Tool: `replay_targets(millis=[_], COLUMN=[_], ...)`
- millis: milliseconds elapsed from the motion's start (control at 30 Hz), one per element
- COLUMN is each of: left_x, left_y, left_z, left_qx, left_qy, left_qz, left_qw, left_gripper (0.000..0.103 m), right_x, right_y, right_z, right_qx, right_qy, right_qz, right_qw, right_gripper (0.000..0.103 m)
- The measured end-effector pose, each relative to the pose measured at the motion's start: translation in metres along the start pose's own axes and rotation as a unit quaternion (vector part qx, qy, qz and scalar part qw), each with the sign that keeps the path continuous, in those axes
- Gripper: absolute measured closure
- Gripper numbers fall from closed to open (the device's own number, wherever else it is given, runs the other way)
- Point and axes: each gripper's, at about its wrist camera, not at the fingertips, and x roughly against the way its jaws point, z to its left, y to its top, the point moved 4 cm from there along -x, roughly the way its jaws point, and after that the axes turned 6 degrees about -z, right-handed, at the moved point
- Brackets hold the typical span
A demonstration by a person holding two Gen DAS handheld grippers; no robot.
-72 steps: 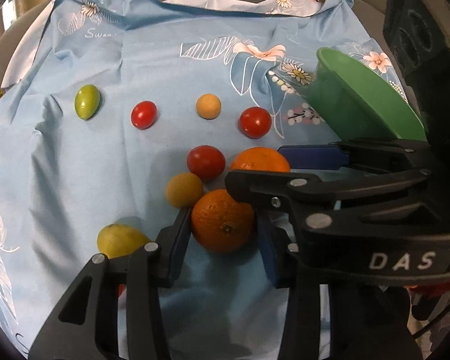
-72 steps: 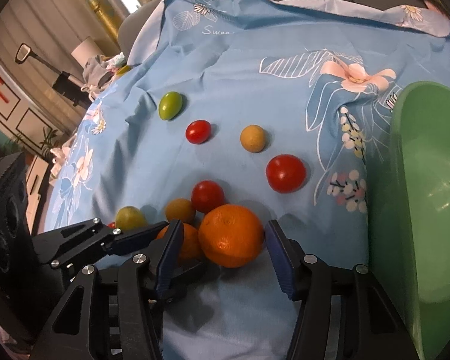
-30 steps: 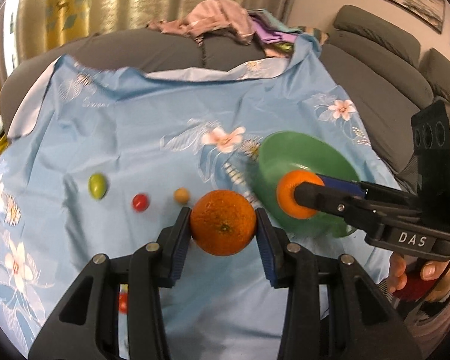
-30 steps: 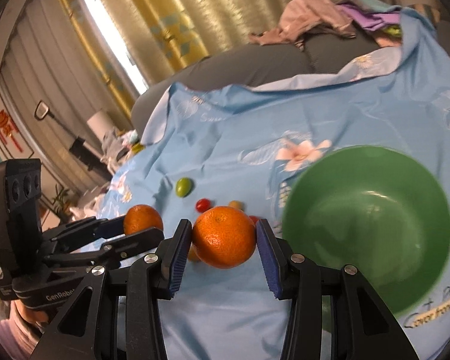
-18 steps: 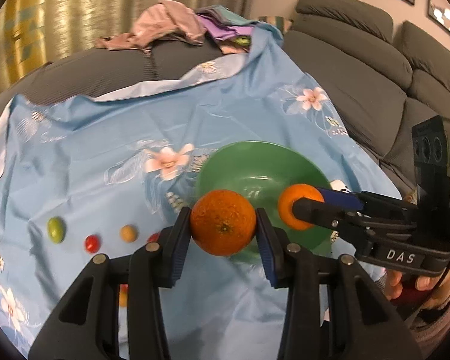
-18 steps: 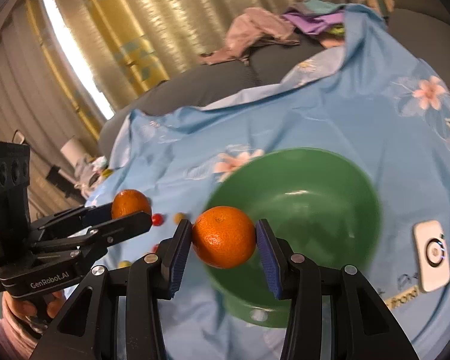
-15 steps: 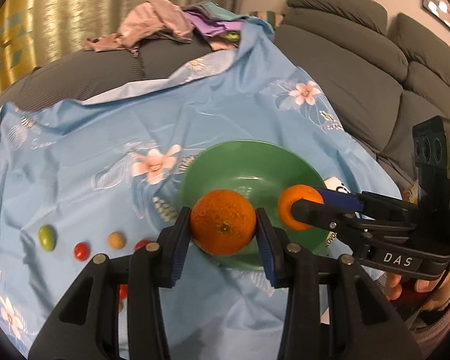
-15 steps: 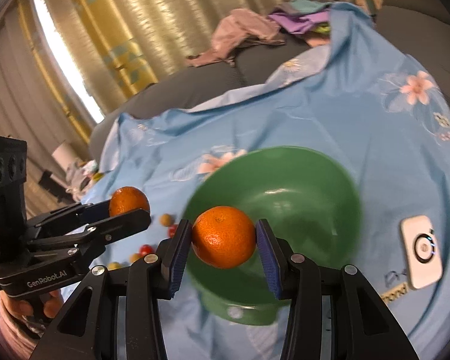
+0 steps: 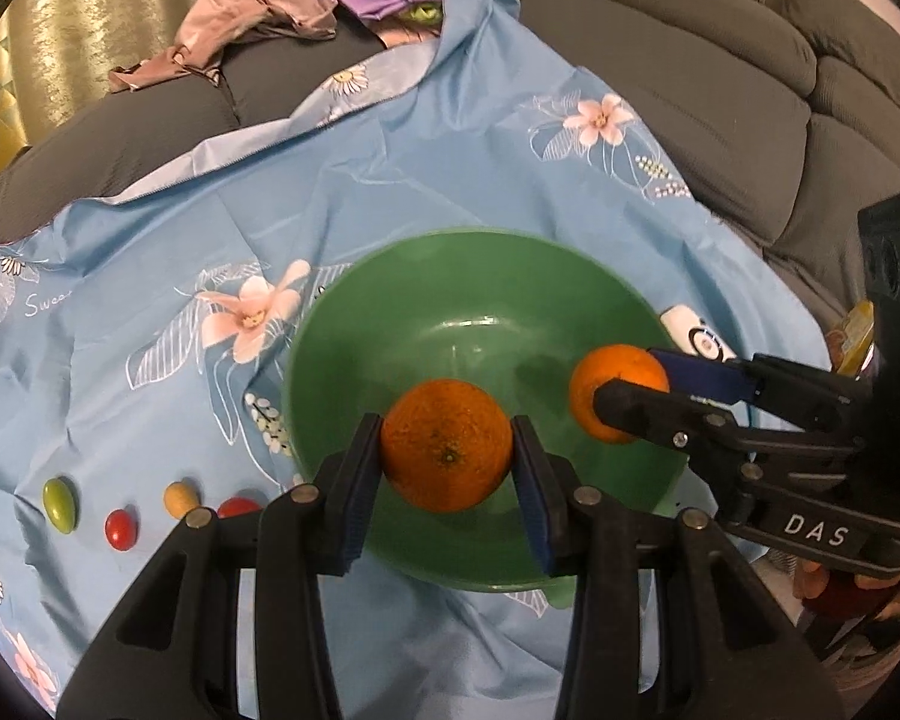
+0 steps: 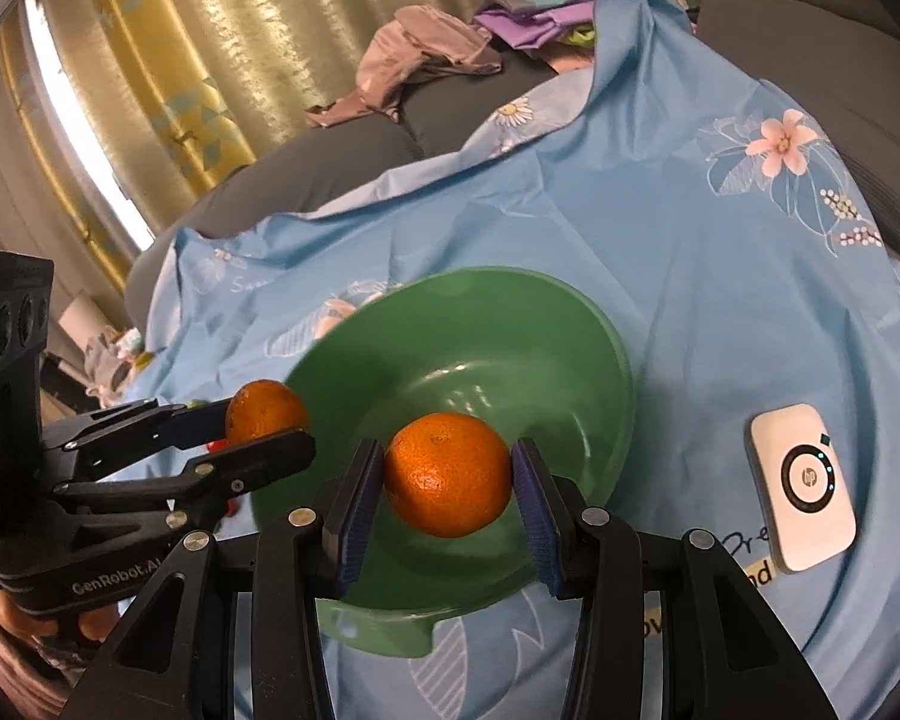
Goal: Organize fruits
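Observation:
My left gripper [image 9: 447,450] is shut on an orange [image 9: 446,445] and holds it over the near part of the green bowl [image 9: 390,300]. My right gripper [image 10: 448,476] is shut on a second orange [image 10: 447,474] and holds it over the same bowl [image 10: 594,324], which has no fruit in it. Each gripper shows in the other view: the right one [image 9: 630,390] with its orange [image 9: 615,366] over the bowl's right side, the left one [image 10: 258,426] with its orange [image 10: 264,411] at the bowl's left rim.
On the blue flowered cloth [image 9: 390,138], left of the bowl, lie a green fruit [image 9: 60,504], a small red tomato [image 9: 120,530], a small yellow-orange fruit [image 9: 180,498] and another red tomato [image 9: 237,507]. A white device [image 10: 801,486] lies right of the bowl. Grey sofa cushions [image 9: 720,90] stand behind.
Both grippers lifted their oranges off the cloth and carried them right, over the green bowl. In the last half second the bowl came closer under both.

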Motion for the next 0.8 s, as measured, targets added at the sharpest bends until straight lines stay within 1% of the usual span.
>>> replay_targets(millis=[200, 300, 333, 367, 433, 533, 600, 633, 667, 800], left_x=[-0.010, -0.008, -0.006, -0.004, 0.002, 0.011, 0.019, 0.024, 0.028, 0.047], left_y=[-0.006, -0.006, -0.005, -0.003, -0.001, -0.001, -0.003, -0.004, -0.006, -0.021], left_z=[-0.001, -0.002, -0.002, -0.002, -0.001, 0.001, 0.005, 0.007, 0.009, 0.024], left_qx=[-0.006, -0.008, -0.008, -0.007, -0.007, 0.001, 0.008, 0.012, 0.016, 0.044], left_qy=[0.007, 0.008, 0.008, 0.008, 0.011, 0.014, 0.018, 0.021, 0.024, 0.036], left_qz=[0.016, 0.012, 0.009, 0.007, -0.003, -0.010, -0.016, -0.018, -0.019, -0.021], left_qw=[0.9998, 0.9999, 0.9999, 0.9999, 0.9999, 0.9999, 0.9997, 0.9996, 0.9994, 0.9982], left_gripper=[0.060, 0.059, 0.055, 0.047, 0.040, 0.026, 0.023, 0.019, 0.017, 0.014], right_x=[-0.003, -0.001, -0.001, -0.001, 0.003, 0.009, 0.011, 0.013, 0.015, 0.023], right_y=[-0.004, -0.004, -0.004, -0.004, -0.002, 0.001, 0.001, 0.001, 0.000, -0.004], right_z=[-0.005, -0.005, -0.005, -0.005, -0.004, -0.005, -0.004, -0.003, -0.002, 0.009], right_qx=[-0.004, -0.003, -0.005, -0.007, -0.007, -0.011, -0.012, -0.013, -0.013, -0.010], right_qy=[-0.015, -0.020, -0.021, -0.024, -0.025, -0.029, -0.033, -0.032, -0.030, -0.021], right_qz=[0.009, 0.010, 0.011, 0.011, 0.003, -0.002, -0.004, -0.005, -0.005, -0.005], right_qw=[1.000, 1.000, 1.000, 1.000, 1.000, 1.000, 0.999, 0.999, 0.999, 1.000], right_gripper=[0.057, 0.057, 0.057, 0.057, 0.057, 0.055, 0.055, 0.055, 0.055, 0.055])
